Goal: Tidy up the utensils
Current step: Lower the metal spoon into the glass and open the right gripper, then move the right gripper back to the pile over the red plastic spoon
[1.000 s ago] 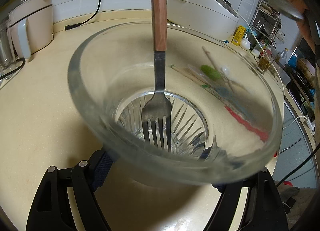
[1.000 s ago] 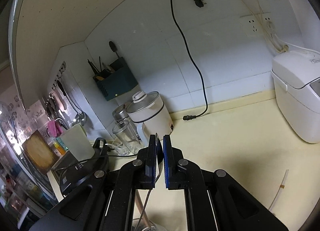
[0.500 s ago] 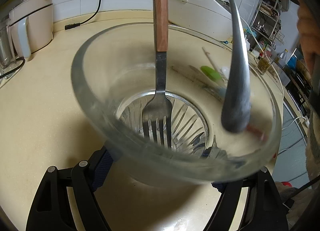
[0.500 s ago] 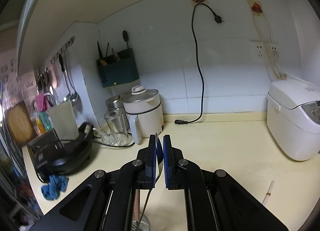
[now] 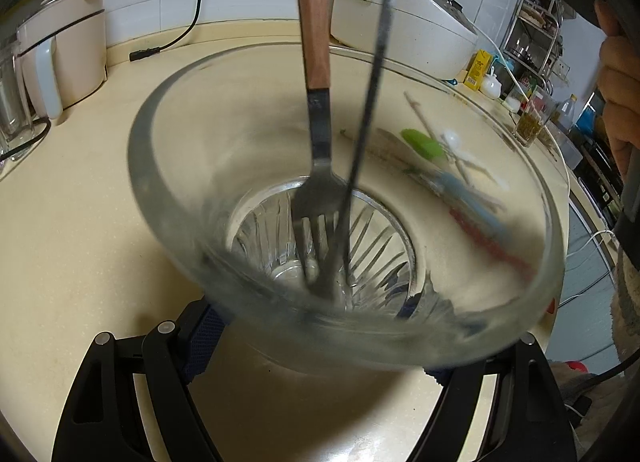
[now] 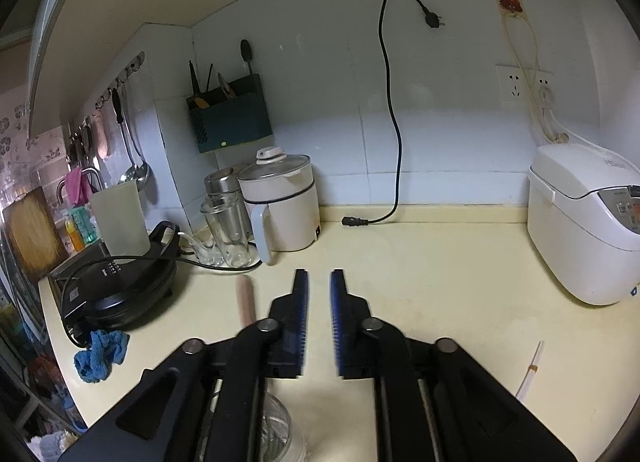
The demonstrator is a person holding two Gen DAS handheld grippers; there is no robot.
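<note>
Cream countertop [image 6: 460, 262] backs both grippers. Left gripper [image 5: 320, 326] clamps the glass [image 5: 344, 302], angled down; its pads are hidden. Right gripper [image 6: 319, 294], jaws just opened, holds nothing.

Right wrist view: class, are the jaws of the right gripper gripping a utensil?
No: the right gripper has its jaws apart with only bare countertop showing in the gap between them.

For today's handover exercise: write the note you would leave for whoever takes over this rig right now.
Left tongs: shut on the glass, steady on the counter.
Right tongs: just opened, nothing between them.
Done: fork and a metal utensil stand in the glass.
Left: loose utensils seen blurred through the glass, beyond it; a straw lies at right.
</note>
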